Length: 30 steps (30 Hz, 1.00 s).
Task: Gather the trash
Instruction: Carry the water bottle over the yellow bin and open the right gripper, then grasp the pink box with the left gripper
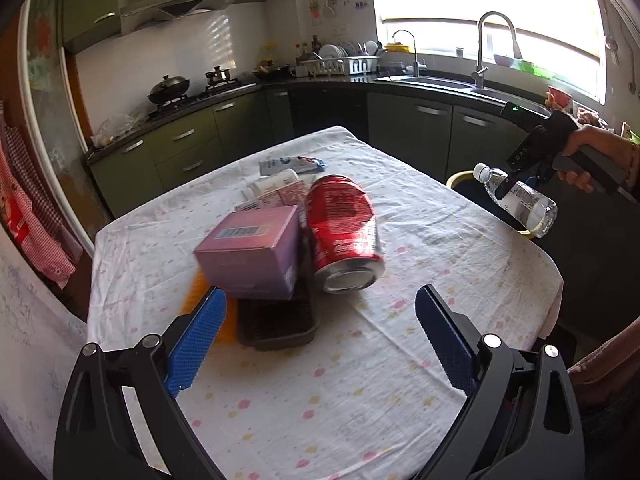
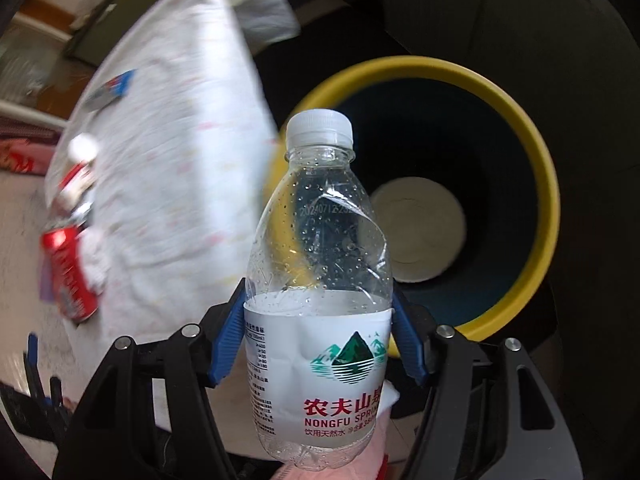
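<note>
Our right tool (image 2: 318,328) pinches the water bottle (image 2: 320,280) (cap on) over the yellow bin (image 2: 536,184). Our left tool (image 1: 320,320) is spread wide above the worktop (image 1: 440,240), near the red can (image 1: 344,232).

Left wrist view looks down across the surface (image 1: 400,360) toward the kitchen; right wrist view looks steeply down, close over the yellow-rimmed bin (image 2: 536,184); both share surface and bin.

Left hand-held gripper (image 1: 320,308) wide open; right hand-held gripper (image 2: 318,320) prob. angled down, clamped.
</note>
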Each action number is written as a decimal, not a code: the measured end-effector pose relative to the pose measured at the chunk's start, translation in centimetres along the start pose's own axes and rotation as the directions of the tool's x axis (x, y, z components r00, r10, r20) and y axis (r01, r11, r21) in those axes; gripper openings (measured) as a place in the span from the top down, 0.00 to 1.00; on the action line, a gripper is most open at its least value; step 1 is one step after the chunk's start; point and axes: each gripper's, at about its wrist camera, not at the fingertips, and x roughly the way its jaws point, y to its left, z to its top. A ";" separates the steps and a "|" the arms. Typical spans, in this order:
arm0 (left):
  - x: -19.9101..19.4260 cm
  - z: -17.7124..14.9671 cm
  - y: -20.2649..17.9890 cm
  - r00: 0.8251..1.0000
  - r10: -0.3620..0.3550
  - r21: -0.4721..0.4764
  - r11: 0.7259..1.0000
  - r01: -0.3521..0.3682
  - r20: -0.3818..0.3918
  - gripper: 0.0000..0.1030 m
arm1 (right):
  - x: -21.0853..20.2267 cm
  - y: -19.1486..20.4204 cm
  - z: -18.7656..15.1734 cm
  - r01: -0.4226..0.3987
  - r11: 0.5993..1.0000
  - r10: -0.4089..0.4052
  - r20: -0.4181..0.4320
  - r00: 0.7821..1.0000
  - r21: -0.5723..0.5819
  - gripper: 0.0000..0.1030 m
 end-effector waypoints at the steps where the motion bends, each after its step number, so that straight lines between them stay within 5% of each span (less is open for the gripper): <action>1: 0.3 0.2 -0.4 1.000 -0.001 0.007 1.000 0.001 -0.004 0.09 | 0.2 -0.5 0.6 0.009 1.000 -0.009 -0.006 1.000 0.010 0.39; 7: 1.0 0.6 -1.4 1.000 0.000 0.035 0.999 0.001 -0.018 0.09 | 2.2 -3.8 4.5 0.016 0.995 -0.010 -0.063 0.998 0.094 0.35; 8: 1.0 0.7 -1.4 1.000 0.003 0.039 0.999 -0.002 -0.018 0.09 | 2.2 -4.3 4.9 0.026 0.993 -0.020 -0.052 0.998 0.111 0.28; 13: 0.8 0.6 -1.0 1.000 0.009 0.033 0.999 -0.009 -0.017 0.09 | 0.5 -5.6 4.7 0.006 0.990 -0.010 0.026 1.000 0.140 0.28; 30: 3.9 0.5 3.6 0.996 0.065 0.008 0.998 -0.065 -0.057 0.09 | -3.8 0.8 -7.1 -0.134 0.986 0.151 0.180 0.972 -0.100 0.27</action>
